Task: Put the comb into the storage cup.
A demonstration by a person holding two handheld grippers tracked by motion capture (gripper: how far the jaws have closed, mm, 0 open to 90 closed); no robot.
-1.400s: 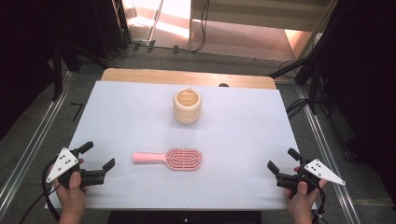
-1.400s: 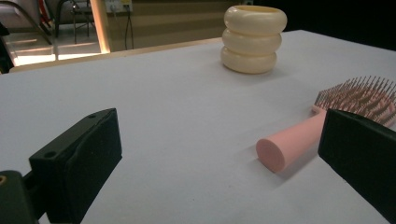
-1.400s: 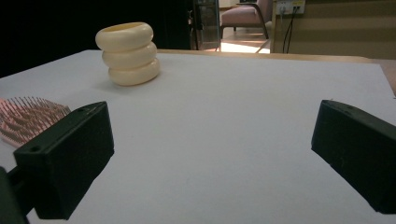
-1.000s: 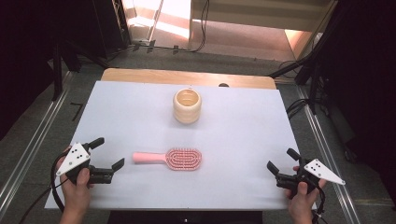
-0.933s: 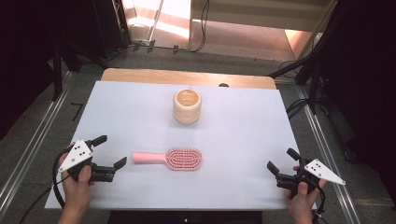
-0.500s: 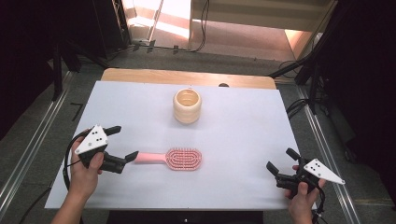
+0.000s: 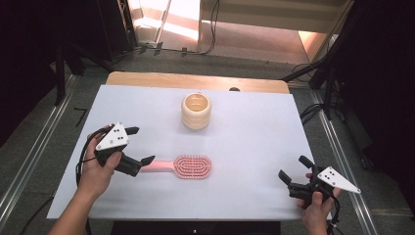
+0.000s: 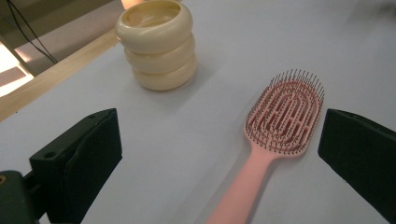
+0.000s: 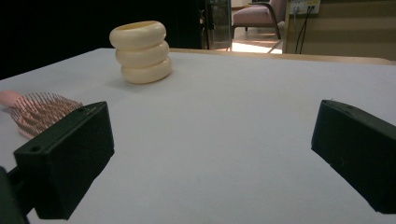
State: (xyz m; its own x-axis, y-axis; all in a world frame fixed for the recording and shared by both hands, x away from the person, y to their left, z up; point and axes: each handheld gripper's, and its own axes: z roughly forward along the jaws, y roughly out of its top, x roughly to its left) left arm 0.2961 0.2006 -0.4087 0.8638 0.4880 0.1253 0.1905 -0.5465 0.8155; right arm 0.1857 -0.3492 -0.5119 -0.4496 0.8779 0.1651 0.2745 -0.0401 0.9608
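Observation:
A pink hairbrush (image 7: 192,167) lies bristles up on the white table (image 7: 254,137), its handle pointing left. My left gripper (image 7: 141,145) hovers open at the handle's end, one jaw tip just over it. In the left gripper view the brush (image 8: 285,112) lies between the wide-apart jaws of that gripper (image 8: 219,149), nearer the right jaw, untouched. A cream ribbed cup (image 7: 196,111) stands upright behind the brush. My right gripper (image 7: 293,168) rests open near the table's front right, nothing between its jaws (image 9: 210,154).
The cup (image 8: 156,44) stands beyond the brush in the left gripper view, and the cup (image 9: 141,51) and brush bristles (image 9: 39,109) sit far left in the right gripper view. A wooden strip (image 7: 195,81) borders the table's far edge. Metal rails run along both sides.
My left gripper has moved forward and right from the table's front left corner to the brush handle's end. The right gripper, the brush and the cup have stayed put.

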